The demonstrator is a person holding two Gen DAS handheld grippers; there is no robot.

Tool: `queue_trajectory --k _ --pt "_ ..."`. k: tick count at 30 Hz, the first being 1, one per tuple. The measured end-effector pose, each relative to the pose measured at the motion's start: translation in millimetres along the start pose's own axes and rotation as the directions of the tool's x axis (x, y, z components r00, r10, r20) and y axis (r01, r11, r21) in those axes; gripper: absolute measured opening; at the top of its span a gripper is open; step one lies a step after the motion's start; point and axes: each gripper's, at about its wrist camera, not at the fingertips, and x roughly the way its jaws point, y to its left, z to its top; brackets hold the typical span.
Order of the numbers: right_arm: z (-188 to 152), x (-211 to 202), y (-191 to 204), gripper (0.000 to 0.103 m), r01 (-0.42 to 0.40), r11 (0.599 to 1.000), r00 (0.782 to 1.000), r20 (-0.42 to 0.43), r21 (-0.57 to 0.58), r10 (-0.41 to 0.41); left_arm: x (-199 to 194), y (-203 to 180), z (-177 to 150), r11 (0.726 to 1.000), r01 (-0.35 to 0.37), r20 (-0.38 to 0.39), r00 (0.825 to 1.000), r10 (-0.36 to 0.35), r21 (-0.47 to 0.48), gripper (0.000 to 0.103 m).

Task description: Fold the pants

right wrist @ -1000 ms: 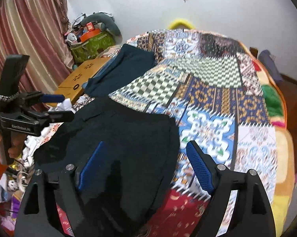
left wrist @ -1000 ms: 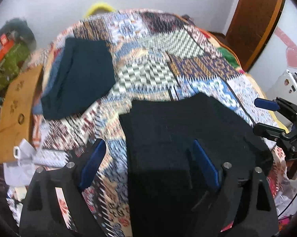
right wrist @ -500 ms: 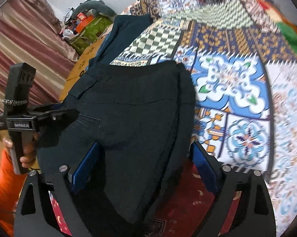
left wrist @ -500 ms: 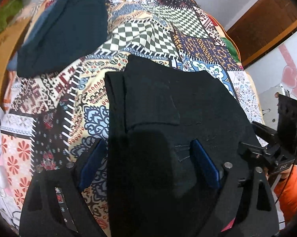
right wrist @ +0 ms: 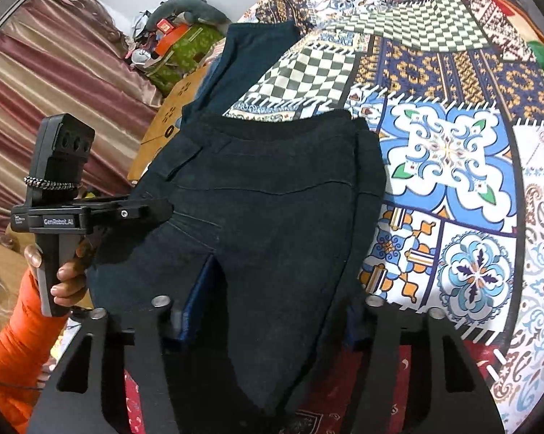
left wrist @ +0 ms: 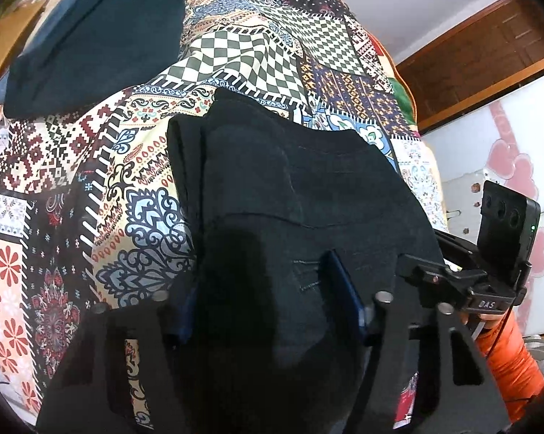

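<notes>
Black pants flat on patchwork quilt, part-folded; left gripper and right gripper jaws spread astride near edge; next: pinch, fold forward

Both views are evenly lit and sharp at the centre. Strong bending and dark corners are seen at the edges. The black pants show little detail.

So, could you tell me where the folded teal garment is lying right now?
The teal garment lies on the patchwork bedspread, upper left in the left wrist view, beyond the black pants.
</notes>
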Motion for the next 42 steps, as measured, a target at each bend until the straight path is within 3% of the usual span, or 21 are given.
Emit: queue_trajectory --k 1,3,10,17,20,28,35,37,42 --pt "1 -3 2 0.042 0.009 1.0 1.0 0.01 -0.011 -0.009 -2 0 0 1.0 -0.004 0.003 1.0 0.004 0.007 0.052" --pt "3 -9 4 0.024 0.03 0.999 0.999 0.04 -0.022 -0.029 -10 -4 1 0.999 -0.025 0.024 0.999 0.024 0.04 0.043" --pt "19 -14 27 0.021 0.07 0.991 0.995 0.077 -0.111 -0.061 -41 -20 2 0.987 -0.076 0.124 0.991 0.058 0.144 0.027" --pt "66 -18 56 0.02 0.084 0.979 0.983 0.174 -0.184 -0.051 -91 -12 23 0.987 -0.103 0.258 0.964 0.068 0.124 0.024" --pt "90 -14 65 0.02 0.078 0.975 0.976 0.217 -0.209 -0.031 -121 2 40 0.989 -0.098 0.331 0.942 0.055 0.115 0.024" --pt "163 13 93 0.02 0.088 0.959 0.949 0.316 -0.271 0.002 -160 33 102 0.973 -0.204 0.483 0.866 0.13 0.104 0.024" --pt "214 67 97 0.02 0.103 0.956 0.948 0.317 -0.275 -0.011 -154 83 163 0.961 -0.273 0.54 0.816 0.208 0.043 0.024" --pt "226 88 93 0.02 0.111 0.957 0.951 0.309 -0.27 -0.023 -142 100 180 0.958 -0.285 0.538 0.812 0.227 0.026 0.024" --pt "246 140 72 0.02 0.121 0.966 0.961 0.269 -0.227 -0.058 -95 148 210 0.956 -0.294 0.503 0.824 0.263 -0.018 0.024"
